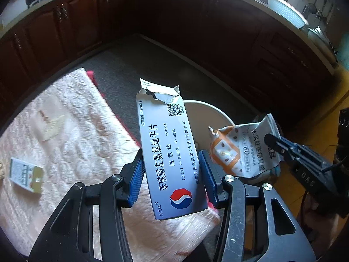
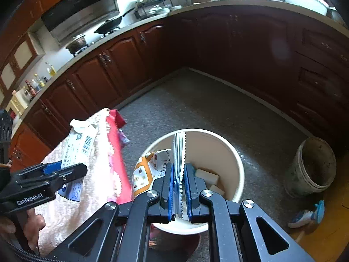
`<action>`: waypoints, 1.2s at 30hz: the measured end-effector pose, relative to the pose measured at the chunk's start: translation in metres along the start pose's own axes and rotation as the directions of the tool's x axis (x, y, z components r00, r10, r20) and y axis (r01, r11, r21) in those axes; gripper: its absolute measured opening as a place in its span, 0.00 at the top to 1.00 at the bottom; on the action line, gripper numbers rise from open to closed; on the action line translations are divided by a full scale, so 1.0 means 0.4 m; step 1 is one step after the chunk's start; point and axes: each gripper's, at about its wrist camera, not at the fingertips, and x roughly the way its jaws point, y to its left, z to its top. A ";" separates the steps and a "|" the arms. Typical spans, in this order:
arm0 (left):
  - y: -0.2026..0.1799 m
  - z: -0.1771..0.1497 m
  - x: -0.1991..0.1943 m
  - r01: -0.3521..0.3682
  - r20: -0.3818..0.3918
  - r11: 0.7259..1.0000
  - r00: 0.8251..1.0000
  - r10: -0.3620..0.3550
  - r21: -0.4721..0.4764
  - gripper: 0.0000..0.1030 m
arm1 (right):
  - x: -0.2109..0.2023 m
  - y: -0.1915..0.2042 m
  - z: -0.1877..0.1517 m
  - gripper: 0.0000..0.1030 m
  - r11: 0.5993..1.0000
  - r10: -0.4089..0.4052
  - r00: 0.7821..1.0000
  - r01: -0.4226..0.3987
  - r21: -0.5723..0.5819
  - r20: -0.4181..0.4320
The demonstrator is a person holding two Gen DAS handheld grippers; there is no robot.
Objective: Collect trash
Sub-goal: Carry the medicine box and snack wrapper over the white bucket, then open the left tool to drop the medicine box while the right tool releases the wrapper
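Observation:
My left gripper [image 1: 172,172] is shut on a torn white-and-blue medicine box [image 1: 168,152], held over the pink cloth's edge beside the cream bin [image 1: 207,118]. It shows from the side in the right wrist view [image 2: 65,170], with the box [image 2: 80,144] in it. My right gripper [image 2: 179,187] is shut on an orange-and-white snack wrapper [image 2: 150,170], held above the cream bin [image 2: 218,144]. The wrapper also shows in the left wrist view [image 1: 242,150], pinched by the right gripper [image 1: 274,142]. White pieces [image 2: 207,176] lie in the bin.
A small white-and-yellow packet [image 1: 26,174] and a pale scrap [image 1: 52,128] lie on the pink cloth [image 1: 65,142]. A dirty grey bucket [image 2: 312,166] and a blue spray bottle [image 2: 307,215] are on the floor to the right. Dark wooden cabinets [image 2: 240,43] ring the room.

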 end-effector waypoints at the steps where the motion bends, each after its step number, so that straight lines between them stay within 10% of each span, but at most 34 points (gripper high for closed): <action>1: -0.003 0.002 0.008 0.005 -0.005 1.000 1.000 -0.005 -0.002 0.54 | 0.003 -0.012 -0.004 0.92 1.000 -0.003 1.000 0.003 0.005 -0.003; 36: -0.028 0.020 0.129 0.029 -0.066 0.999 0.997 -0.030 -0.014 0.53 | 0.094 -0.052 -0.035 0.92 0.993 -0.108 0.992 0.111 0.034 -0.071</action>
